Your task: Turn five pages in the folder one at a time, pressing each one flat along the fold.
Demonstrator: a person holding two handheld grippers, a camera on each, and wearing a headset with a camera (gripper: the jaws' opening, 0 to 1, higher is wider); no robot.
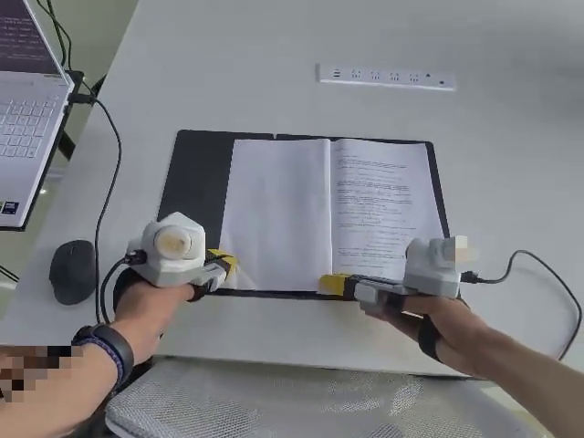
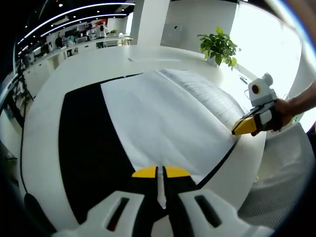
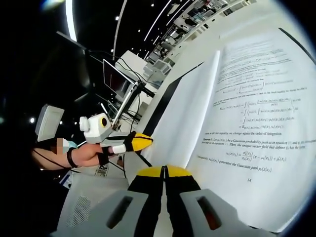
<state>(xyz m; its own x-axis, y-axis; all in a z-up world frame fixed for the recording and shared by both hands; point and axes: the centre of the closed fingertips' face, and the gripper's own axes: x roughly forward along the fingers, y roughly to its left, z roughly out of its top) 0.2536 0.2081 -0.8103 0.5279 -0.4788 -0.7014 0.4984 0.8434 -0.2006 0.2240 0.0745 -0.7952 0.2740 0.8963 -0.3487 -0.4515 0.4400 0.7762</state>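
- Folder (image 1: pixel 196 196) open flat on the white table (image 1: pixel 511 173), near edge close to the person, black cover bare at the left.
- Blank page (image 1: pixel 278 210) to the left of the fold; printed page (image 1: pixel 383 196) to the right, lying flat, with text and formulas readable in the right gripper view.
- Left gripper (image 1: pixel 224 265) at the lower left corner of the blank page, held in the person's left hand.
- Left yellow tips pressed together, nothing visible between them; positioned over the black cover just beside the page corner in the left gripper view.
- Right gripper (image 1: pixel 330 285) at the near edge of the folder, just below the fold.
- Right yellow tips likewise closed to a hairline gap, nothing seen held.
- Both grippers apart, tips pointing toward each other along the folder's near edge.
- Laptop (image 1: pixel 23 109) at the far left of the table; mouse (image 1: pixel 71 271) just beside the left hand; power strip (image 1: pixel 387 77) beyond the folder's far edge.
- Potted plant (image 2: pixel 218 47) past the table in the left gripper view.
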